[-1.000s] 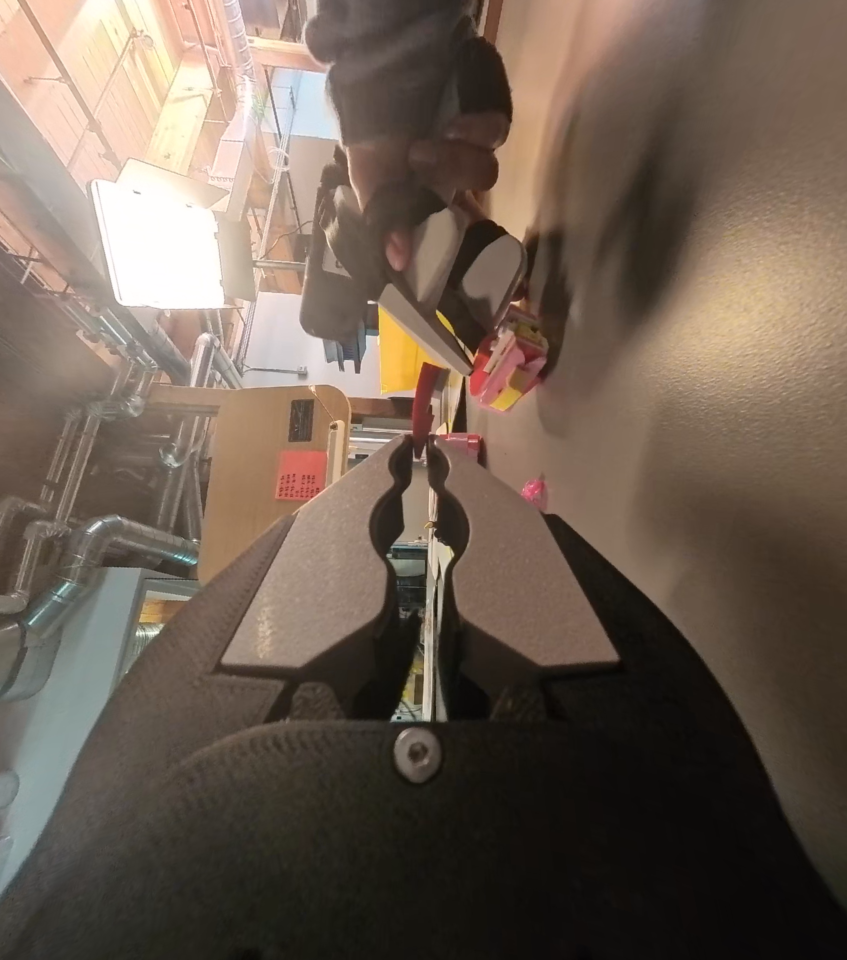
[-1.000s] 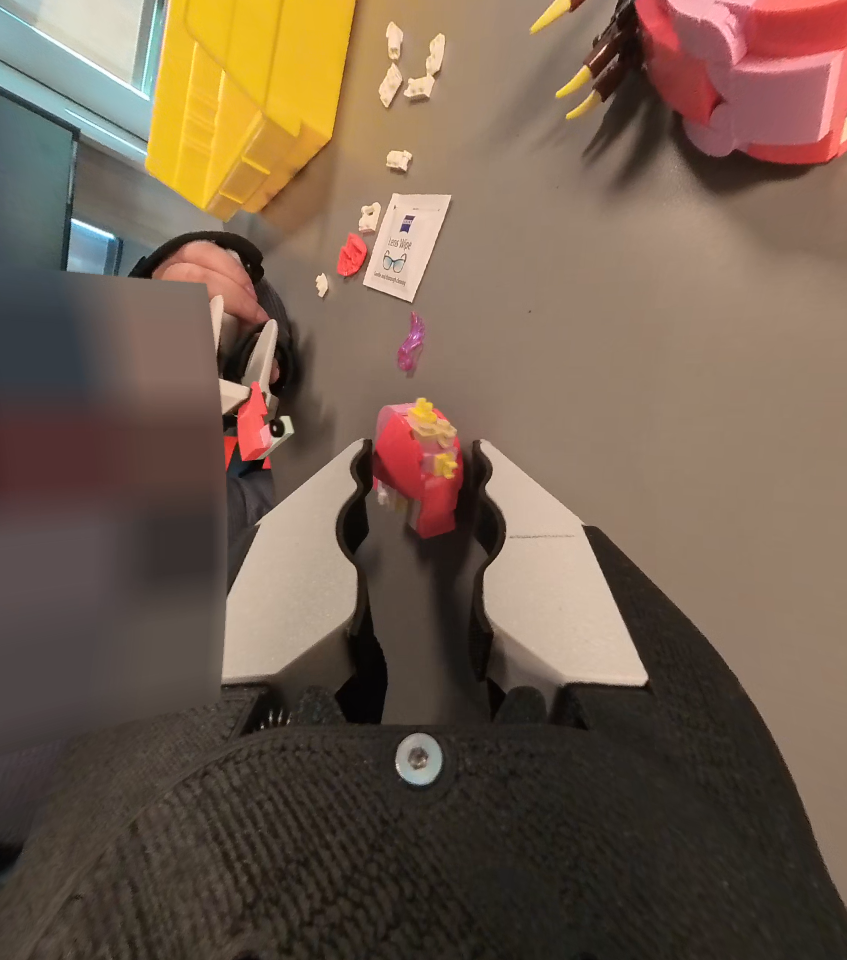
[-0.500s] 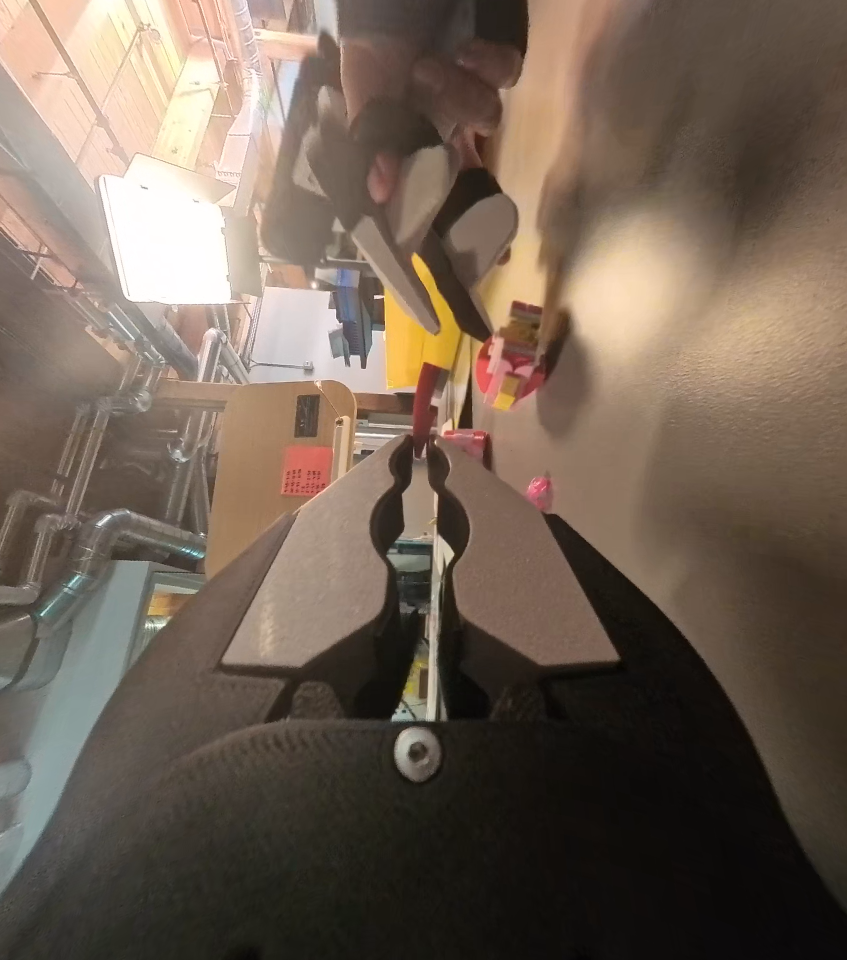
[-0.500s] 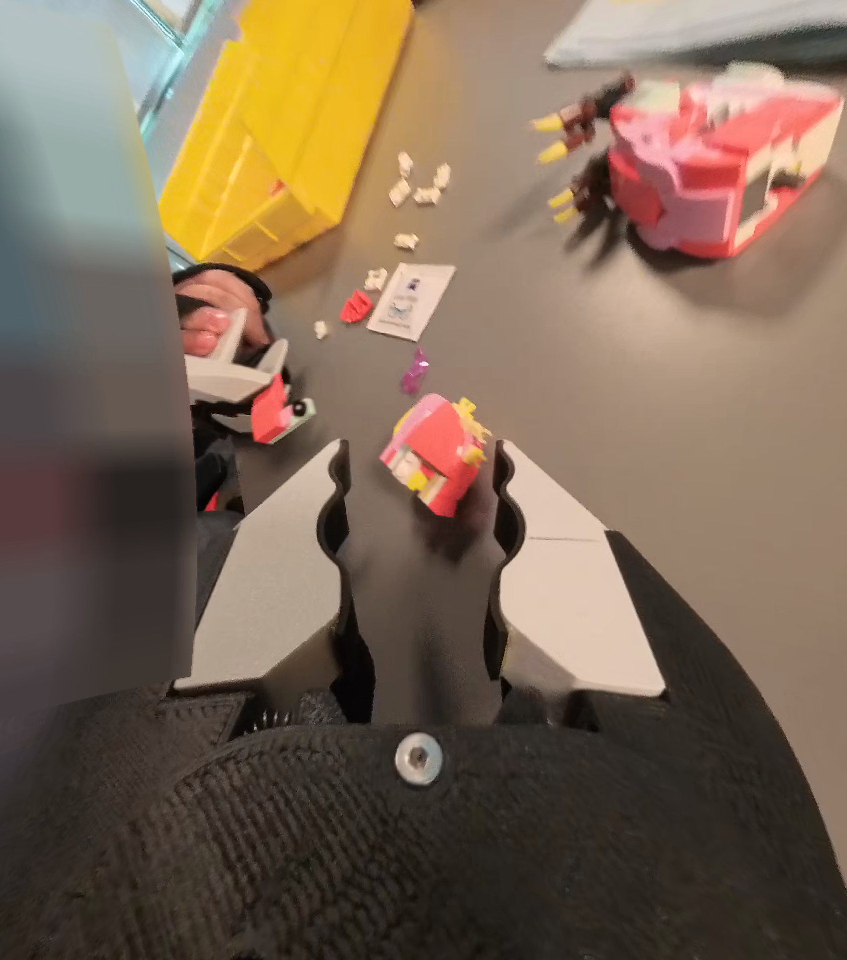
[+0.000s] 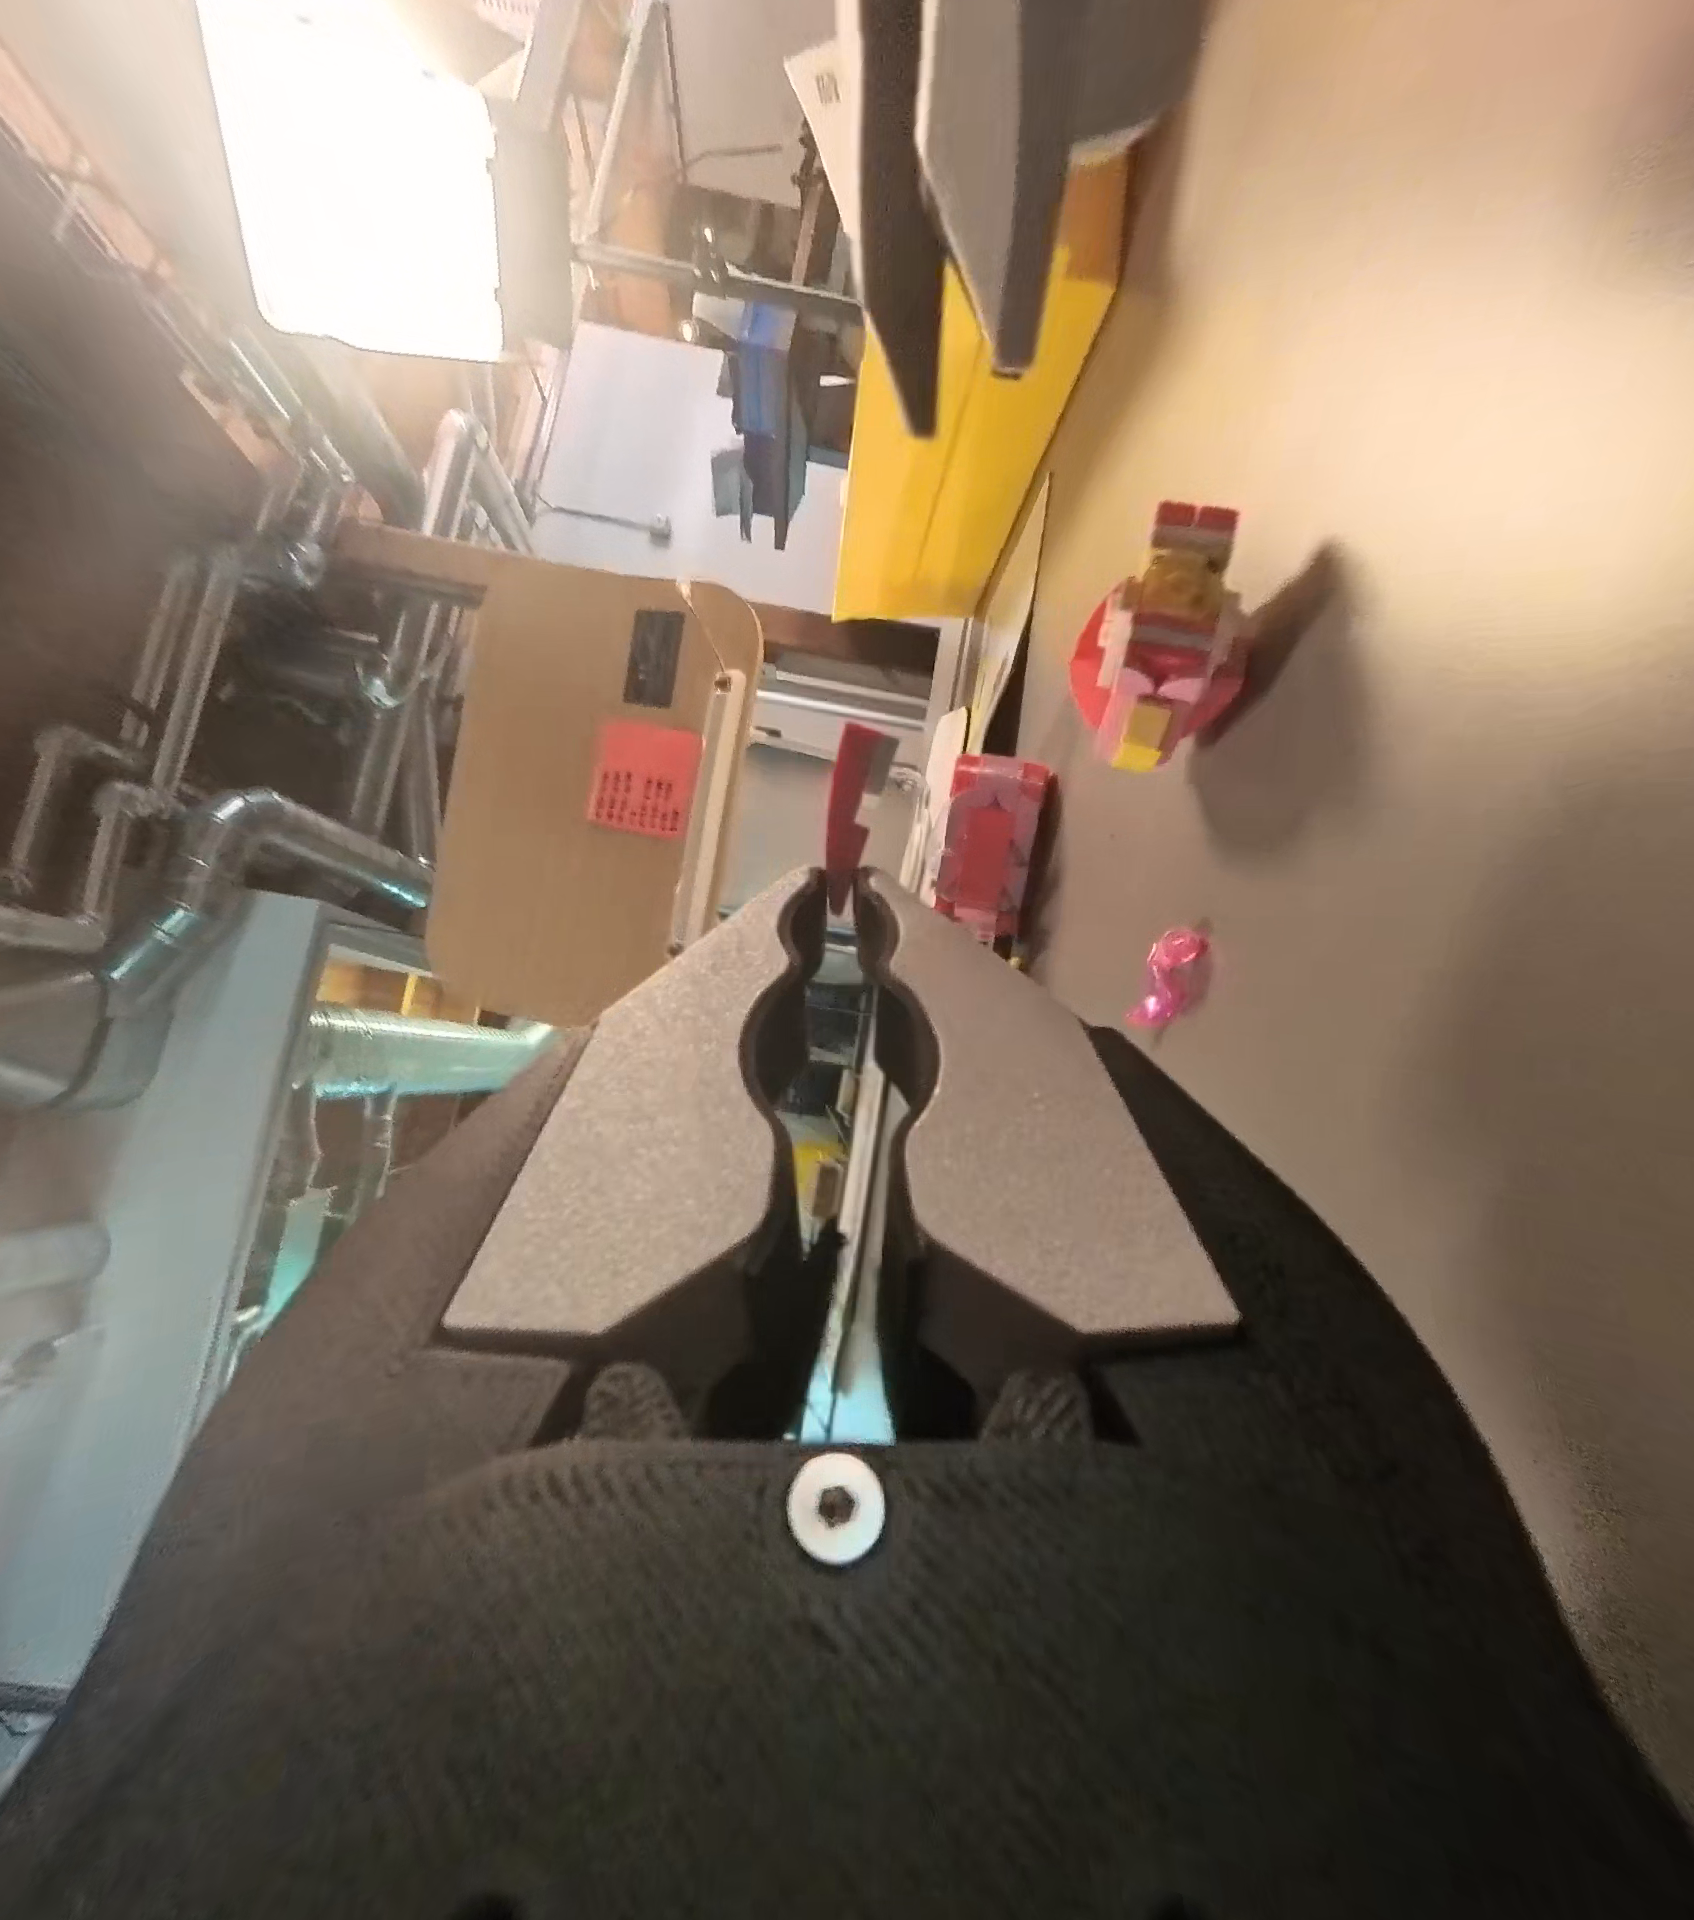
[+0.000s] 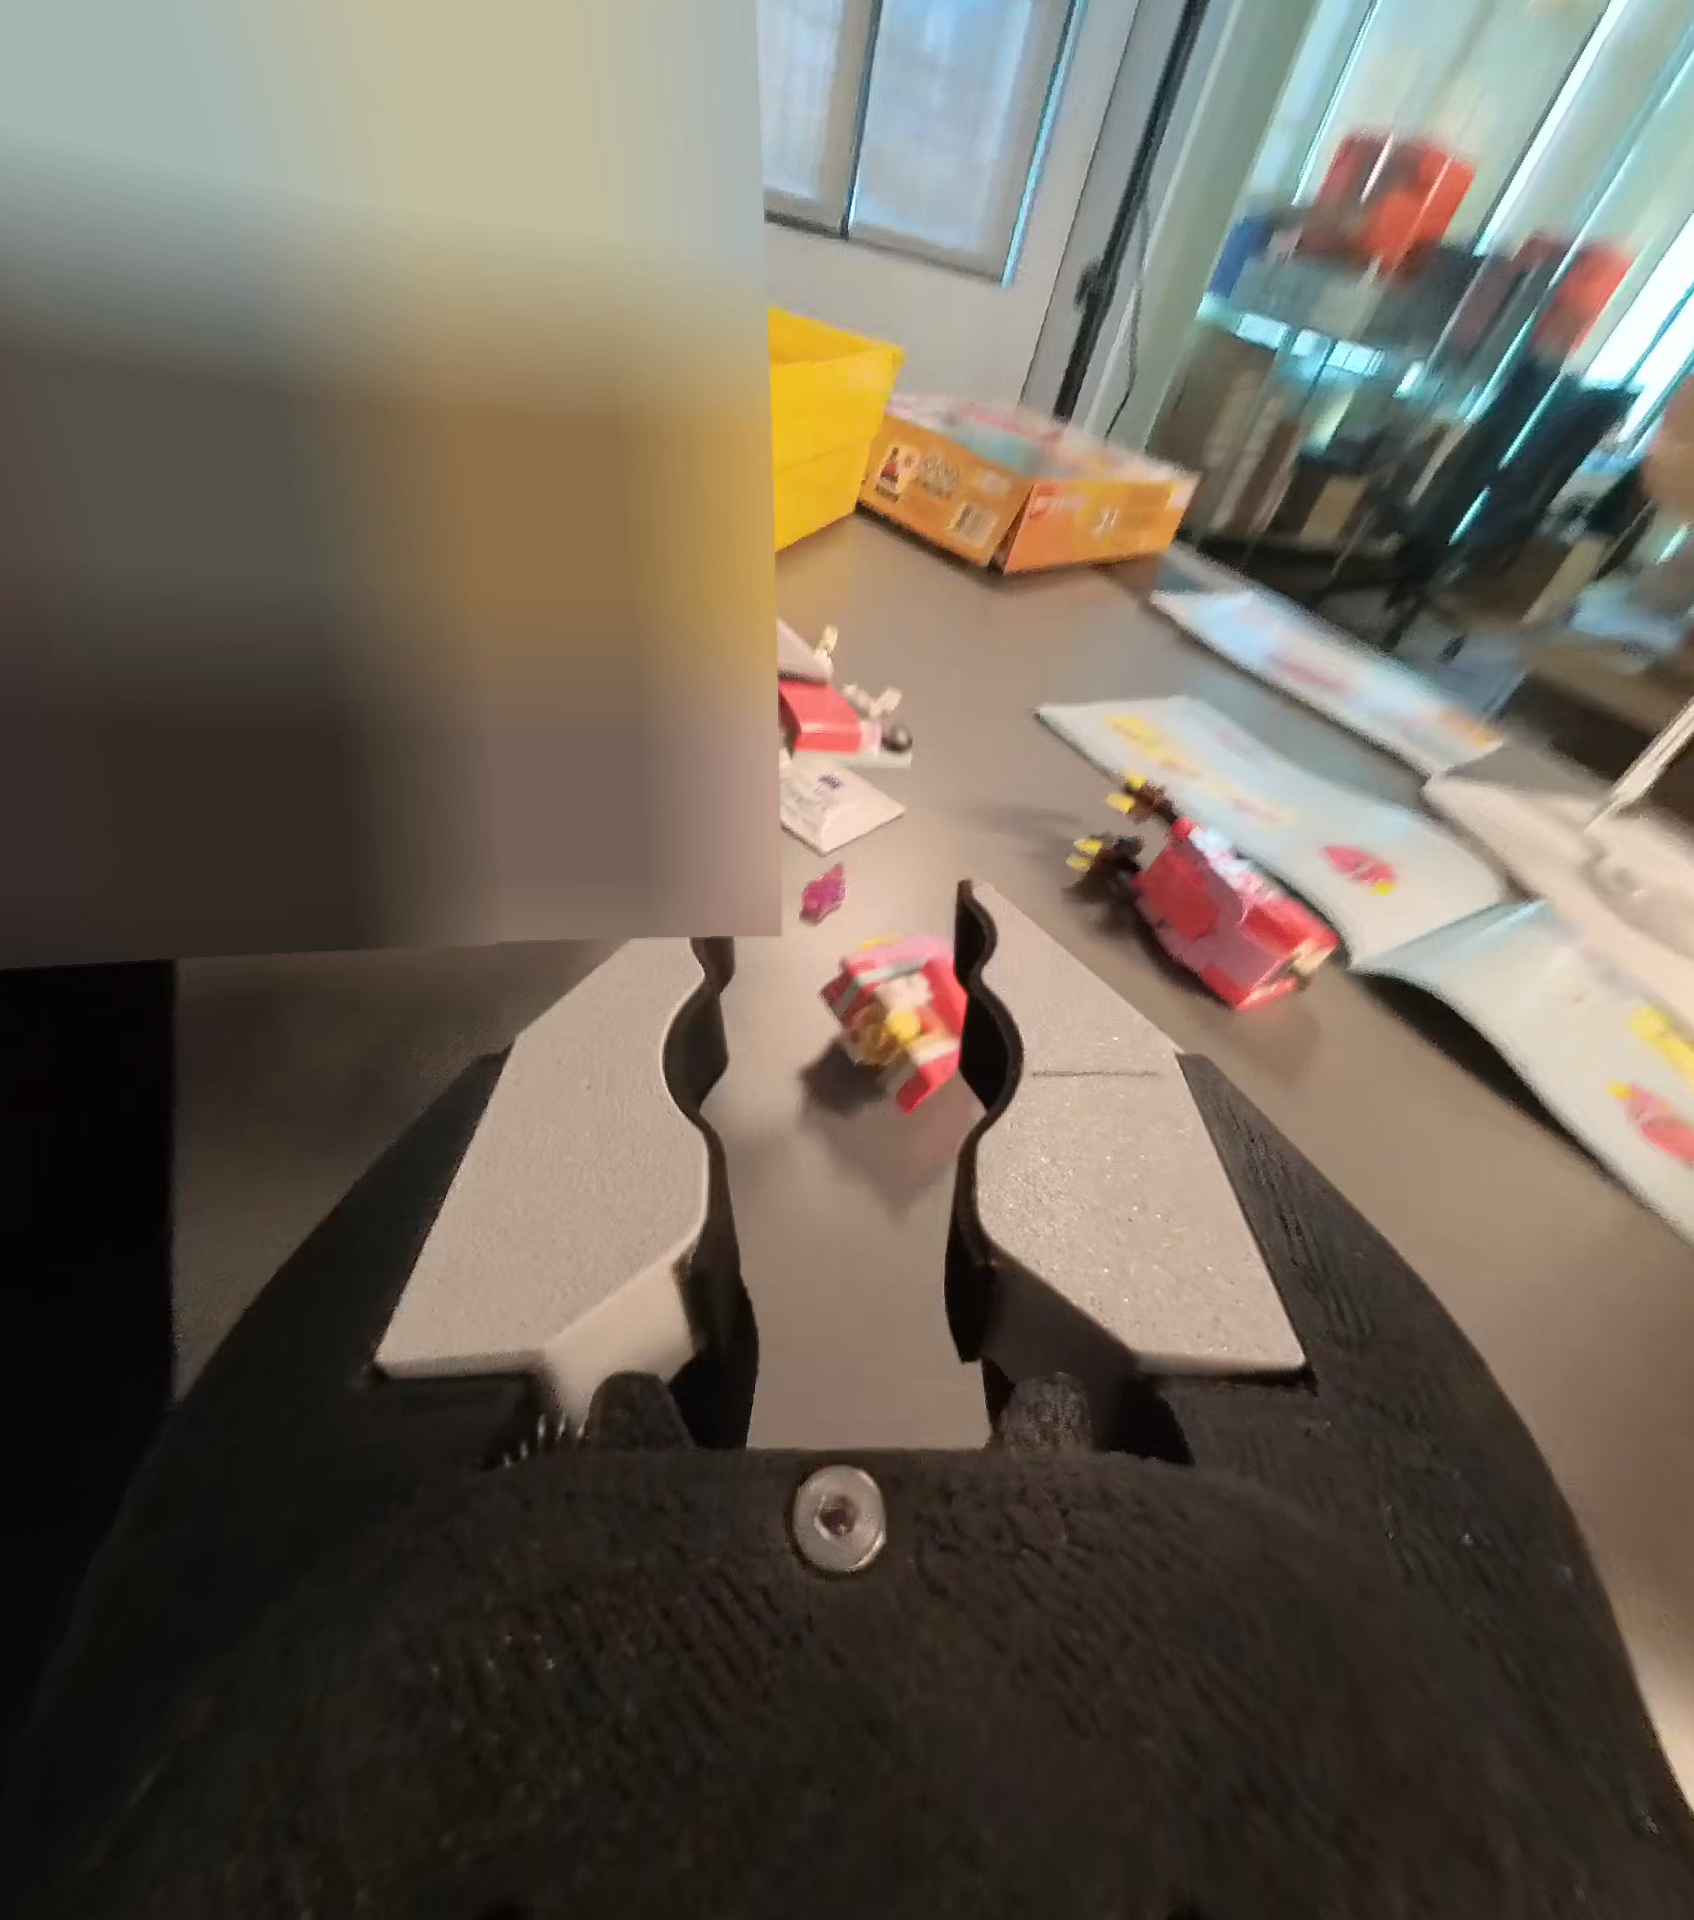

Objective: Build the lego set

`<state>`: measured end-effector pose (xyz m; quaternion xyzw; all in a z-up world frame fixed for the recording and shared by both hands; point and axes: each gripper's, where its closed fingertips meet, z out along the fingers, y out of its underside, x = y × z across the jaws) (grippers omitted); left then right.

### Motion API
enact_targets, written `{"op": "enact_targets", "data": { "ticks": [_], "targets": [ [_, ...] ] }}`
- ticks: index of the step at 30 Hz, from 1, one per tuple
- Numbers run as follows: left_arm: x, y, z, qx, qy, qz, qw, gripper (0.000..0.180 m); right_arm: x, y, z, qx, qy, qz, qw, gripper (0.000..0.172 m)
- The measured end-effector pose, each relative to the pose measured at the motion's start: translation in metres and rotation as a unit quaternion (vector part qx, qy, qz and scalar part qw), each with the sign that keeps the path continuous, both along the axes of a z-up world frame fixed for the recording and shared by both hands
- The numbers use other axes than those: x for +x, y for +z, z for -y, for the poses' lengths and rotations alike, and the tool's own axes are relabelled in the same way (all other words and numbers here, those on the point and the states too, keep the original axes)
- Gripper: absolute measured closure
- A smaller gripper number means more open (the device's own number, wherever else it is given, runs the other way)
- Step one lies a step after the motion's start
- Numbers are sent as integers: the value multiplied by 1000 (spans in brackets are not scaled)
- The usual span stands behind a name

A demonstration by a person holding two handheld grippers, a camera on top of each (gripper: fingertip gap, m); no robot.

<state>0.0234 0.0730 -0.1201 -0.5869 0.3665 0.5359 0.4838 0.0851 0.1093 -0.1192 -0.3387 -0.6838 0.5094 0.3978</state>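
My left gripper (image 5: 841,883) is shut on a thin red jagged brick piece (image 5: 848,810) that sticks out past the fingertips, held off the grey table (image 5: 1445,935). My right gripper (image 6: 841,925) is open and empty, lifted above the table. A small red, pink and yellow brick build (image 6: 895,1023) lies on the table below it, seen between the fingers but not touched. The left wrist view shows that build (image 5: 1160,644) on the table, with the right gripper's fingers (image 5: 978,208) well away from it.
A larger red-pink build (image 6: 1227,935) with dark yellow-tipped claws (image 6: 1118,831) lies to the right. A pink translucent piece (image 6: 822,894), a white packet (image 6: 832,810), a yellow bin (image 6: 822,436), an orange box (image 6: 1030,499) and open booklets (image 6: 1342,831) sit around. There is about 8 cm between the tips of the two grippers.
My right gripper opened off the small build, left it on the table and rose away from it, then narrowed a little. My left gripper stayed shut on the red piece.
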Motion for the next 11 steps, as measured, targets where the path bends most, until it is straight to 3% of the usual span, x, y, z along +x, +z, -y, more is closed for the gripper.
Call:
{"op": "enact_targets", "data": {
  "ticks": [4,7,11],
  "targets": [
    [5,-2,-13,-5,5,16,1000,177,-3,11,-14,54,-23,-79,995,136],
    [10,-2,-24,-4,-2,37,999,177,-8,21,-30,43,-53,-115,991,136],
    [11,8,-39,20,-13,110,994,177,-5,28,-43,52,-90,-149,983,136]
  ]
}}
